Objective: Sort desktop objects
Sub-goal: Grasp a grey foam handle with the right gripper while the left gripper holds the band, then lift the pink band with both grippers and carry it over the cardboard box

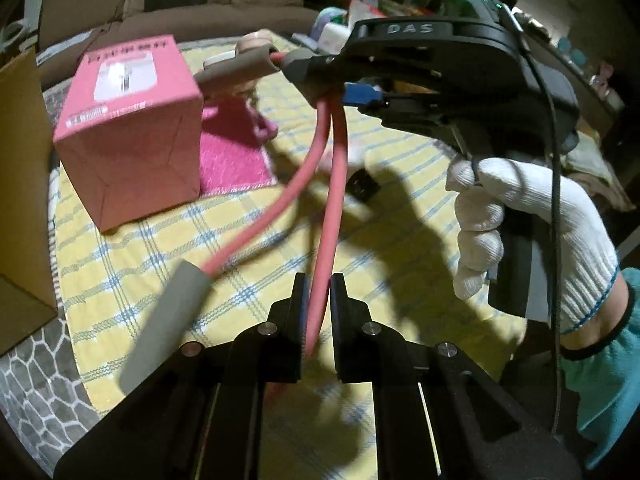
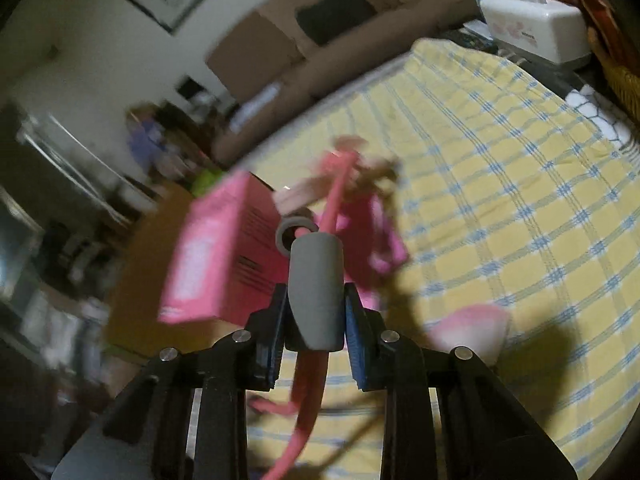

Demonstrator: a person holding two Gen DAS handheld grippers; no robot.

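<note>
Now, left claw (image 1: 319,292) pinching pink rope (image 1: 326,200), right claw (image 2: 315,312) clamping grey handle (image 2: 316,280) — taut-ish

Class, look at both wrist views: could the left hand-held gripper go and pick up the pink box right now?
Probably not yet. The left hand-held gripper is shut on the pink skipping rope, so it would need to let go first; nothing stands between it and the pink box.

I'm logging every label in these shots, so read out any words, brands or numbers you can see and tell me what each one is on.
"DAS": raised letters on the black body of the right gripper, seen from the left wrist.
Pink box: a line of print along its top edge, appearing upside down, and a small barcode-like strip lower down, both too blurred to read.
White tissue box: a small dark mark, too small to read.
Nothing else is legible.
</note>
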